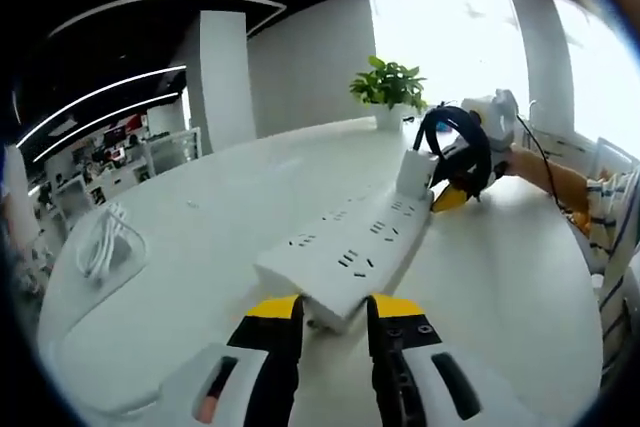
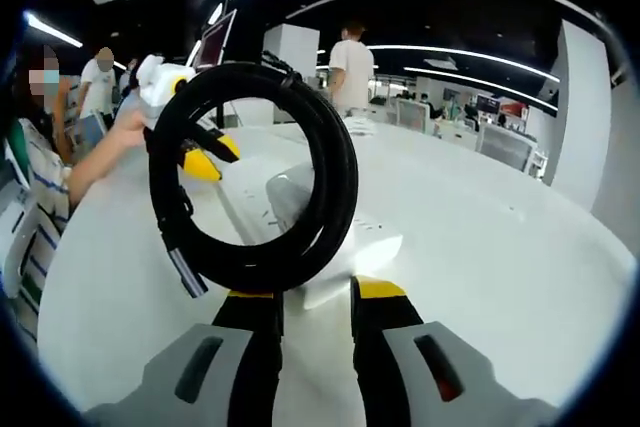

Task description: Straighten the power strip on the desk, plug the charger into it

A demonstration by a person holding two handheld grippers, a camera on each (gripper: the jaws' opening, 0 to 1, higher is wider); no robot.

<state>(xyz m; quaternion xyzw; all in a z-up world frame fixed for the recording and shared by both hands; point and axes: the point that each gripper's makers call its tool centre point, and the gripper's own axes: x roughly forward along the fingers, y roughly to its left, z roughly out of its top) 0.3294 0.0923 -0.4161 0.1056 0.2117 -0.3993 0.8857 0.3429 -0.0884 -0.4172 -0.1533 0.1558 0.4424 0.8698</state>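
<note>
The power strip (image 1: 352, 252) lies mid-table (image 1: 200, 227) amid bare surface, the left hand-held gripper (image 1: 335, 312) released at its near end, the right hand-held gripper (image 2: 315, 297) grasping the charger (image 2: 330, 272).

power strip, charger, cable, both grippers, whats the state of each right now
power strip: flat on the desk, near end between the left gripper's fingers
charger: upright on the strip's far end, whether seated cannot be told
black cable: coiled, hanging at the charger
left gripper: open, around the strip's end
right gripper: shut on charger
white cable: bundled, lying on the desk
plant: upright in its pot
</note>
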